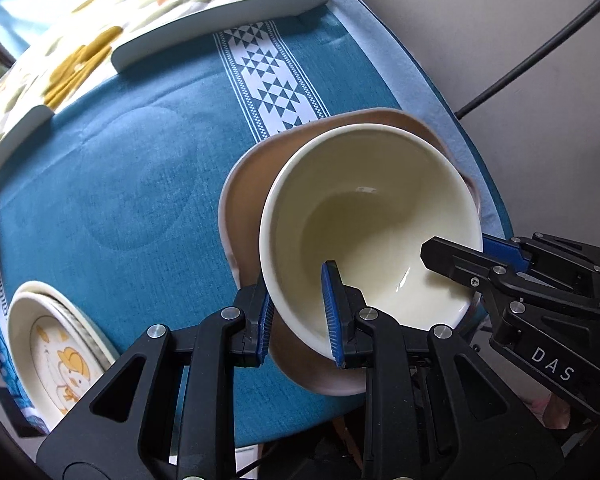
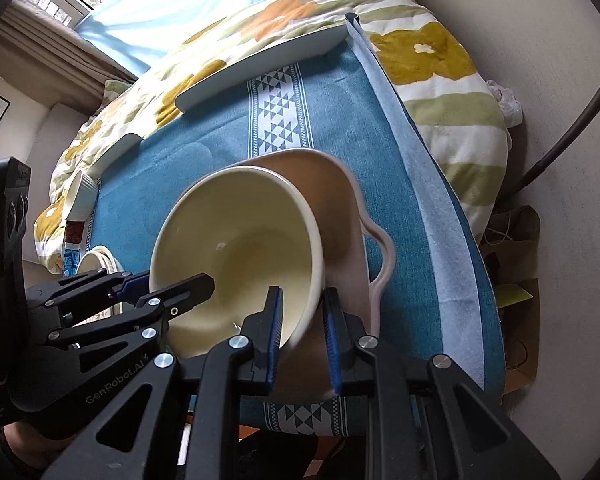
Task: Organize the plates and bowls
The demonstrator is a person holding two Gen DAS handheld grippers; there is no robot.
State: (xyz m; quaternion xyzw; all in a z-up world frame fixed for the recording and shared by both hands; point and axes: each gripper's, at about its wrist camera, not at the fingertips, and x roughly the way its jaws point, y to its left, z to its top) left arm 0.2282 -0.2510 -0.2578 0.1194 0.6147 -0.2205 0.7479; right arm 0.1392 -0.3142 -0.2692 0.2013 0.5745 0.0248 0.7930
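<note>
I saw a cream bowl (image 1: 363, 216) over a pinkish-beige dish (image 1: 244, 208). Tablecloth (image 1: 140, 160) was teal, with a white band of navy triangles (image 1: 272, 76) and a pale blue edge. Near-left plate (image 1: 56, 356) was cream with yellow ducks. Far quilt (image 2: 427, 52) was white with mustard and orange flowers and green stripes.

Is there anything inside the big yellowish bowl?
Empty. The cream ceramic bowl shows only its bare, shiny inside in both views, while each claw grips its rim.
</note>
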